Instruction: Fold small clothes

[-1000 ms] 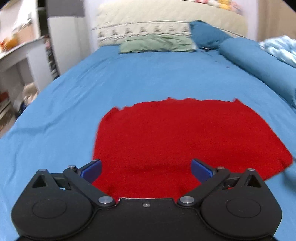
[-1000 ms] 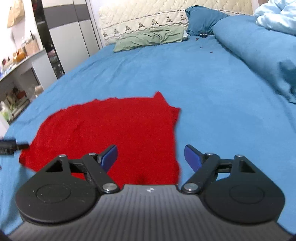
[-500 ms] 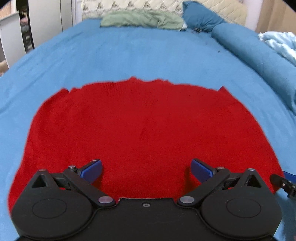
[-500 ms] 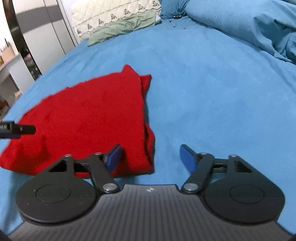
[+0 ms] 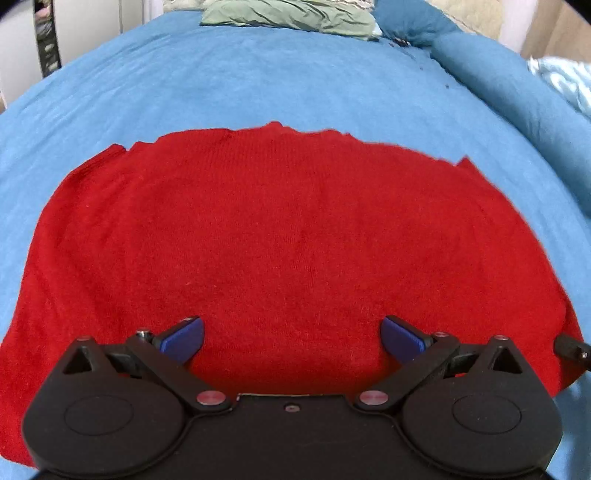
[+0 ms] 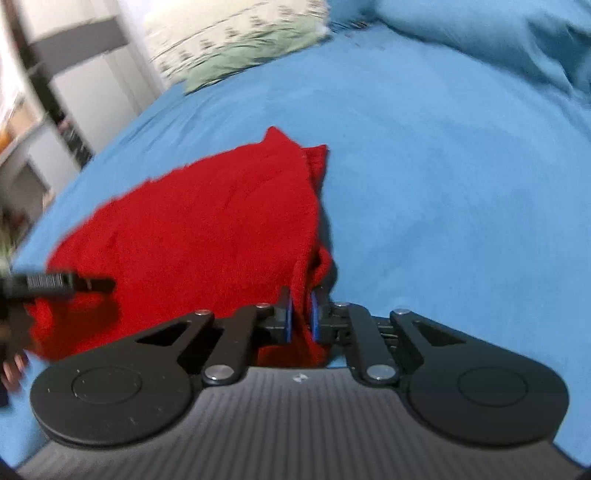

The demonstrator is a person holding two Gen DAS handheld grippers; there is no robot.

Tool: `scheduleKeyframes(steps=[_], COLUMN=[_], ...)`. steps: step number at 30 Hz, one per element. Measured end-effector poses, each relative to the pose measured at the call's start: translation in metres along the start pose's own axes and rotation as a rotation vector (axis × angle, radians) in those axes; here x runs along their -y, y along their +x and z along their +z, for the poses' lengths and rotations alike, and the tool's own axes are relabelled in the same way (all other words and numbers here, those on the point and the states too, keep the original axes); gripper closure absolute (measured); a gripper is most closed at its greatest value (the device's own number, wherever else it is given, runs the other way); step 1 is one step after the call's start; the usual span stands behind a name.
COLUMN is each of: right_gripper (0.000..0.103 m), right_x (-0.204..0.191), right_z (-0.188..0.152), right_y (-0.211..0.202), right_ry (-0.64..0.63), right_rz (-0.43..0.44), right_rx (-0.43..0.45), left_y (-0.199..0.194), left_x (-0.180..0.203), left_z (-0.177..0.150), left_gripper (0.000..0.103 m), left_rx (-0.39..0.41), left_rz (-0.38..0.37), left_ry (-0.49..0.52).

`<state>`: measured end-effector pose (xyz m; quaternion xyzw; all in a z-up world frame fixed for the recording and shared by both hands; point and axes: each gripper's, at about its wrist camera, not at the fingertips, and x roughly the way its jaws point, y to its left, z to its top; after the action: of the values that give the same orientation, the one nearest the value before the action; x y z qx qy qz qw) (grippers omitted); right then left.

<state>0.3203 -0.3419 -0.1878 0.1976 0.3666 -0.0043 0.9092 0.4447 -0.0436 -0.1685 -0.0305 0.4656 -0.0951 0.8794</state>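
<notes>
A red knitted garment [image 5: 295, 229] lies spread flat on the blue bed sheet [image 5: 258, 81]. My left gripper [image 5: 291, 332] stands open just above the garment's near edge, with nothing pinched between its blue pads. In the right wrist view the same garment [image 6: 192, 229] lies to the left. My right gripper [image 6: 300, 314] is closing its jaws on the garment's near right edge, and a bunched fold of red cloth is pressed between the pads. One finger of the left gripper [image 6: 55, 284] reaches in from the left over the cloth.
A green pillow [image 5: 288, 16] and a cream headboard lie at the far end of the bed. A blue rolled duvet [image 5: 509, 92] runs along the right side. A white and grey wardrobe [image 6: 74, 74] stands left of the bed. A hand [image 6: 11, 369] shows at the left edge.
The right gripper's jaws went from wide open to shut on the garment's right edge as it sank. The left gripper came lower and closer over the garment and stayed open.
</notes>
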Motion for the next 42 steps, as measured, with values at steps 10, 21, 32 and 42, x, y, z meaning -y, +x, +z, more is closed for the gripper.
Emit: scheduleKeyframes(steps=[10, 21, 32, 42], right_gripper=[0.08, 0.078, 0.017, 0.018], right_x=[-0.15, -0.347, -0.264, -0.177], right_z=[0.077, -0.041, -0.007, -0.1], right_y=[-0.04, 0.101, 0.016, -0.003], right_ry=[-0.038, -0.454, -0.295, -0.505], right_rz=[0.411, 0.512, 0.536, 0.115], right_rx=[0.085, -0.424, -0.104, 0.045], left_y=[-0.103, -0.112, -0.115, -0.108], left_x=[-0.083, -0.16, -0.16, -0.149], left_z=[-0.011, -0.103, -0.109, -0.098], left_gripper=[0.0, 0.0, 0.0, 0.0], left_rx=[0.138, 0.049, 0.111, 0.14], left_rz=[0.013, 0.044, -0.042, -0.042], left_ry=[0.011, -0.059, -0.106, -0.134])
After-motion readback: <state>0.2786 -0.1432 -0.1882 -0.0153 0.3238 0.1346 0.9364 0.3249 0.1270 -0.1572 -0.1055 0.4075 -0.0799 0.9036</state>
